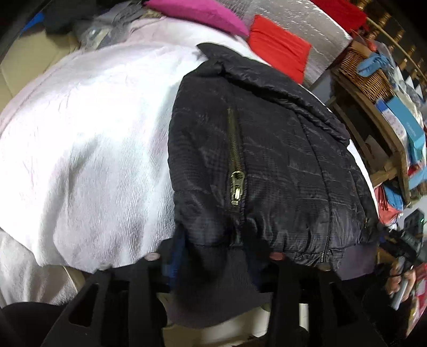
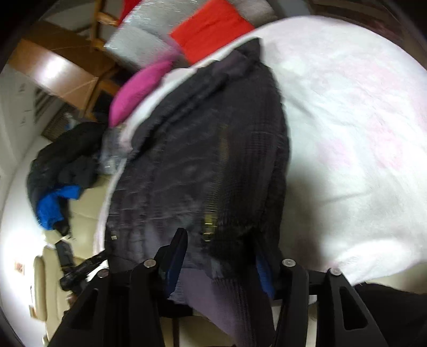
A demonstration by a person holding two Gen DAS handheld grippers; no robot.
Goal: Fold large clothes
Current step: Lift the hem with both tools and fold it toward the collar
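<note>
A wicker basket sits on a wooden shelf unit at the far right of the left wrist view, with a blue cloth bunched on its rim; the shelves below hold blue and white boxes, too crowded to sort further. The black quilted jacket lies on a white fleece blanket that covers a soft rounded surface, its brass pocket zipper running up the chest panel and its collar pointing to the far side. Beyond the collar lie a magenta cushion, a red cushion and a silver quilted cover. The left gripper has the jacket's ribbed hem bunched between its fingers at the near edge. The right gripper likewise has hem cloth between its fingers, which stand moderately apart around the fabric. Only the right wrist view, blurred, shows the jacket from the other side, a second dark garment with blue lining heaped on a cream sofa at the left, and a wooden chair farther off. Only the left wrist view shows the shelf unit and a hand at the right edge.
</note>
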